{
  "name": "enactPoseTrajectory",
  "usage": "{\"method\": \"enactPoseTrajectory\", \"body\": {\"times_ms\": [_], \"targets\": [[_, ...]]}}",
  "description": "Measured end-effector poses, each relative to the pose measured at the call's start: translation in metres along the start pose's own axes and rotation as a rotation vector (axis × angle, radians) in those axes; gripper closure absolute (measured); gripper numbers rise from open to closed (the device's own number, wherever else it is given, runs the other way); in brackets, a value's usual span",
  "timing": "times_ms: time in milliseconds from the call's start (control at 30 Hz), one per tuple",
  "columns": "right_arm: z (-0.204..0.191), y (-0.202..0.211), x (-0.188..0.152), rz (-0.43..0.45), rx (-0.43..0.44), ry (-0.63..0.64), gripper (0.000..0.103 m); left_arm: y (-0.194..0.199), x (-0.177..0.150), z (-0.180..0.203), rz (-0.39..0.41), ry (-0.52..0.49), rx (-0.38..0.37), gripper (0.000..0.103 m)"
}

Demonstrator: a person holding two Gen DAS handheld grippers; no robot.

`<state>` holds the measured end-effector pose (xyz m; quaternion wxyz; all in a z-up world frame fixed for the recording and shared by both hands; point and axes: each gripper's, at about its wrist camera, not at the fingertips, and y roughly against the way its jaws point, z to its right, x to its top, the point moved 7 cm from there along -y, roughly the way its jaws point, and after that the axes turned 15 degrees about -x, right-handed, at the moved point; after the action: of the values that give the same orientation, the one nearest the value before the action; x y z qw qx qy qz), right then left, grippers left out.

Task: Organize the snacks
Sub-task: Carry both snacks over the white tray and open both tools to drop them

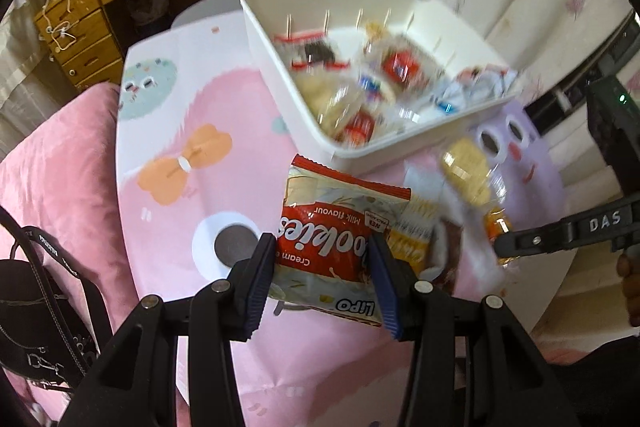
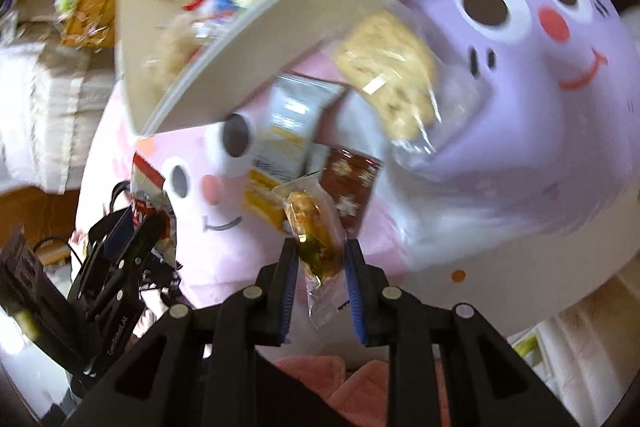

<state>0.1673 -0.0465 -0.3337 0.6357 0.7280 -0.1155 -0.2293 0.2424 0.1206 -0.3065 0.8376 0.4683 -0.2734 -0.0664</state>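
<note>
left gripper point(image 1: 322, 267) clamped, right gripper point(image 2: 320, 267) clamped

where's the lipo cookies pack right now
The cookies pack is clamped in the left gripper, low in the left wrist view, above the pink table cover just in front of the white bin.

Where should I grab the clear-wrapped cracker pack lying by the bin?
Take the cracker pack across its two long edges, coming down from above. It lies flat on the mat, clear of the white bin, so its narrow width suits the fingers.
</note>
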Motion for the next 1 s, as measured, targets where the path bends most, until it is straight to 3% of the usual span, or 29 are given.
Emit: {"method": "enactPoseTrajectory", "body": {"times_ms": [400, 533, 767, 1000], "targets": [[-0.008, 0.072, 0.039, 0.205, 0.134, 0.208, 0.080, 0.031, 0.058, 0.048, 0.138, 0.059, 0.011, 0.058], [0.000, 0.093, 0.053, 0.282, 0.158, 0.226, 0.080, 0.032, 0.080, 0.059, 0.179, 0.083, 0.021, 0.058], [0.004, 0.134, 0.081, 0.503, 0.141, 0.273, 0.079, 0.024, 0.110, 0.067, 0.225, 0.092, 0.007, 0.058], [0.002, 0.152, 0.107, 0.643, 0.168, 0.252, 0.076, 0.012, 0.136, 0.060, 0.246, 0.141, 0.002, 0.057]]}}
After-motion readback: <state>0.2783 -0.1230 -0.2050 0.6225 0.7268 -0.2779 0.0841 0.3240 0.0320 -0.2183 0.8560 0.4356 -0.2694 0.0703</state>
